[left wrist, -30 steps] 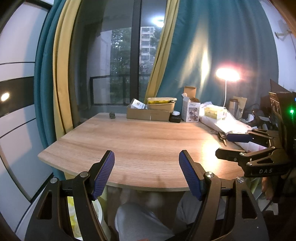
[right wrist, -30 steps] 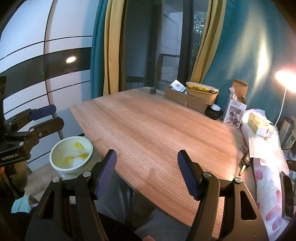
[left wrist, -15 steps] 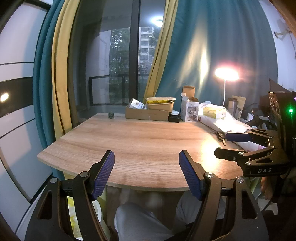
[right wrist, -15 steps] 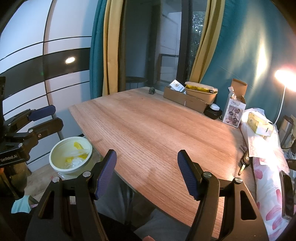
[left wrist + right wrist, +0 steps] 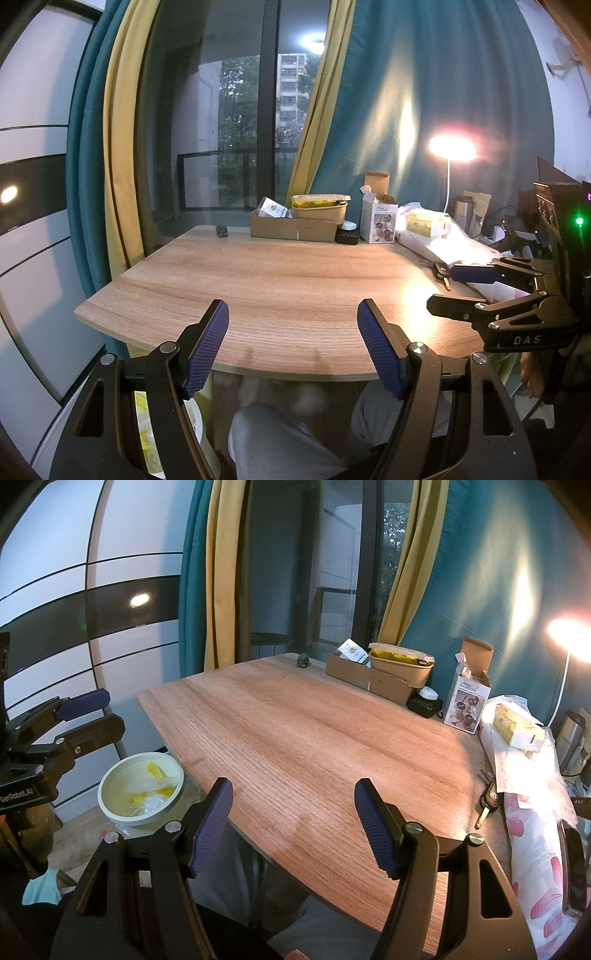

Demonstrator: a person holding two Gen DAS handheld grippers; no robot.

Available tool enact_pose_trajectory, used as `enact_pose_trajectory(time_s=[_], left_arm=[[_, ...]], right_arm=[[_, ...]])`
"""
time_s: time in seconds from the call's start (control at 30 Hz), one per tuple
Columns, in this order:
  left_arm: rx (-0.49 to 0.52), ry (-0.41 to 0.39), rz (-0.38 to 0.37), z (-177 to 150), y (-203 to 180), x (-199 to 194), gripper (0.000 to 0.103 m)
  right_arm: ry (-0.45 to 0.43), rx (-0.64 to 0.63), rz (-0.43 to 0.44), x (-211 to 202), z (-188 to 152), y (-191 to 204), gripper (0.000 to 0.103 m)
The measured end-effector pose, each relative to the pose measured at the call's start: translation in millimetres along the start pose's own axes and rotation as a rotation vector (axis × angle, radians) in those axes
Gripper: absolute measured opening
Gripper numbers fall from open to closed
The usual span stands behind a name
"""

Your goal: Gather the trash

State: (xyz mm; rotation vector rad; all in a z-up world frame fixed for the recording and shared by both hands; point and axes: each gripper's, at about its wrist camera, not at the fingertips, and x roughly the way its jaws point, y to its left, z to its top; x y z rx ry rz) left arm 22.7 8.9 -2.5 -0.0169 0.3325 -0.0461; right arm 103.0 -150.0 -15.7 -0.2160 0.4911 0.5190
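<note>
While both our grippers hang just short of the near table edge, the left gripper and the right gripper stand wide apart at the jaws, with nothing between the pads. We judge the risk to be a mistaken pick: the bare middle of the table offers no loose scrap, and the cardboard box, food container and car key at the far and right edges may not be rubbish. The trash bin sits on the floor, below and left of the right gripper, already holding yellow and clear scraps.
</note>
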Motion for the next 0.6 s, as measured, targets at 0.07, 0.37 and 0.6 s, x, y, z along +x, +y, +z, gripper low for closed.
enact_pose_trajectory(time_s=[0.07, 0.37, 0.6], left_arm=[[0.0, 0.0, -0.001, -0.2, 0.0, -0.3, 0.075], [-0.001, -0.001, -0.001, 0.2, -1.0, -0.5, 0.075], [-0.008, -0.005, -0.003, 2.4, 0.3, -0.3, 0.075]], right_arm=[[0.001, -0.001, -0.001, 0.0, -0.1, -0.1, 0.068], [0.0, 0.0, -0.001, -0.4, -0.1, 0.1, 0.068], [0.001, 0.002, -0.002, -0.7, -0.1, 0.5, 0.068]])
